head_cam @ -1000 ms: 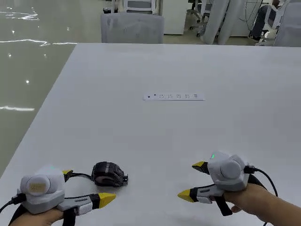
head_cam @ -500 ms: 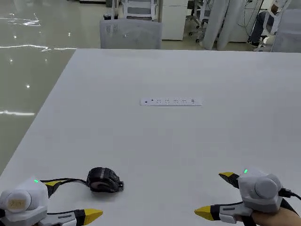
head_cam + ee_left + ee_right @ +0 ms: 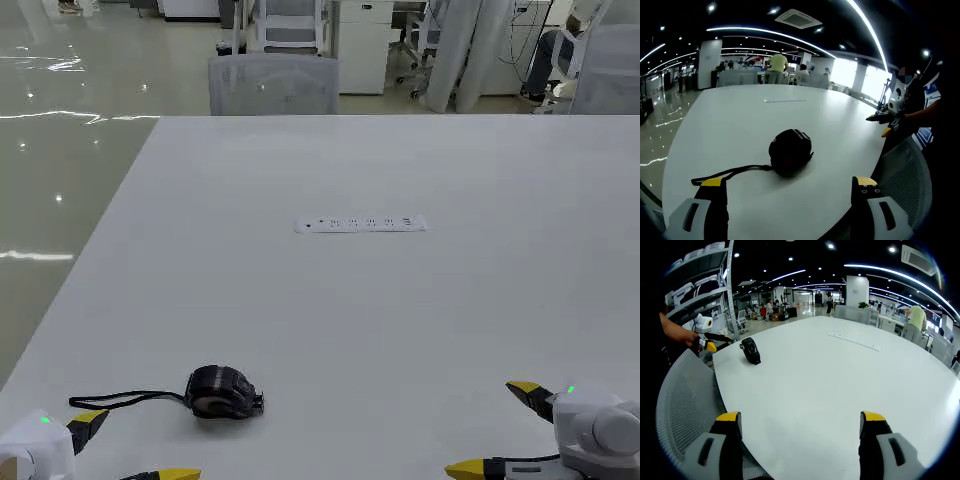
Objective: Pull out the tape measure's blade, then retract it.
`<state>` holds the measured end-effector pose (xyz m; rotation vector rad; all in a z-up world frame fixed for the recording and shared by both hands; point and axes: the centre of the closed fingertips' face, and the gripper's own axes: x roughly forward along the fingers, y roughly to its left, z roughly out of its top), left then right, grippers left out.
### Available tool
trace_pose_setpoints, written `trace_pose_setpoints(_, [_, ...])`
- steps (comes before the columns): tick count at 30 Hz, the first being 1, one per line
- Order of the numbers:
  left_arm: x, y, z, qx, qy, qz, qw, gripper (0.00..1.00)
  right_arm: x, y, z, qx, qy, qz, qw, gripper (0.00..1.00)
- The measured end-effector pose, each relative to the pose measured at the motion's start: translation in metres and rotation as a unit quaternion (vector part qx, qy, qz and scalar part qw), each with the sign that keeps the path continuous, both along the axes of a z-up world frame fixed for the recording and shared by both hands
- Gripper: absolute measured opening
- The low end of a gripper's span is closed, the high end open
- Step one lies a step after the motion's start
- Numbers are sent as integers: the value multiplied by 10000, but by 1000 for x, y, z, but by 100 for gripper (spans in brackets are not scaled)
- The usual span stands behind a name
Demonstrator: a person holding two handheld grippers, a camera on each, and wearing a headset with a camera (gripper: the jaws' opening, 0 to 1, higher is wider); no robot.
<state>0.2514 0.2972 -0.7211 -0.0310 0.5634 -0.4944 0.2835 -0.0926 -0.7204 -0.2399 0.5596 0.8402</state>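
The black, round-cased tape measure (image 3: 222, 391) lies on the smooth matte white bench (image 3: 380, 320) near its front edge. Its thin black cord loop (image 3: 125, 399) trails toward the left gripper (image 3: 135, 447), whose yellow-tipped jaws gape wide and empty. The right gripper (image 3: 492, 427), well apart from the tape, is likewise spread and holds nothing. A flat white power strip (image 3: 361, 224) lies mid-bench.

White table (image 3: 400, 300), white power strip (image 3: 361, 224) lying mid-table. Grey chair (image 3: 272, 85) at far edge. Glossy floor (image 3: 60, 150) reflecting lights. Ceiling light strips (image 3: 880, 267), shelving (image 3: 700, 295) at one side, open office behind.
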Motion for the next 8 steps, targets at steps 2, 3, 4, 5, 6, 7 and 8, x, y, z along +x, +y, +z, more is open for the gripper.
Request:
trace_pose_setpoints(2, [2,0,3,13,-114,-15,9999,100,0,1,-1,-18,11,15,10000,100])
trace_pose_setpoints(3, [3,-1,5,-2,-146,-13,9999,100,0,0,-2,-49,4,27,10000,100])
trace_pose_setpoints(4, [3,-1,6,-16,-152,-13,9999,100,0,0,-3,-75,-10,27,10000,100])
trace_pose_setpoints(5, [3,-3,8,-12,-170,-12,9999,100,1,-1,-3,-92,-15,13,10000,100])
trace_pose_setpoints(6, [3,-4,8,1,-182,-17,9998,100,0,0,-2,-93,-20,6,10000,100])
trace_pose_setpoints(7, [3,-4,9,10,-182,-18,9998,100,0,1,-1,-88,-35,4,10000,100])
trace_pose_setpoints(8, [3,-4,9,9,-182,-19,9998,100,1,1,-2,-96,-58,5,9999,100])
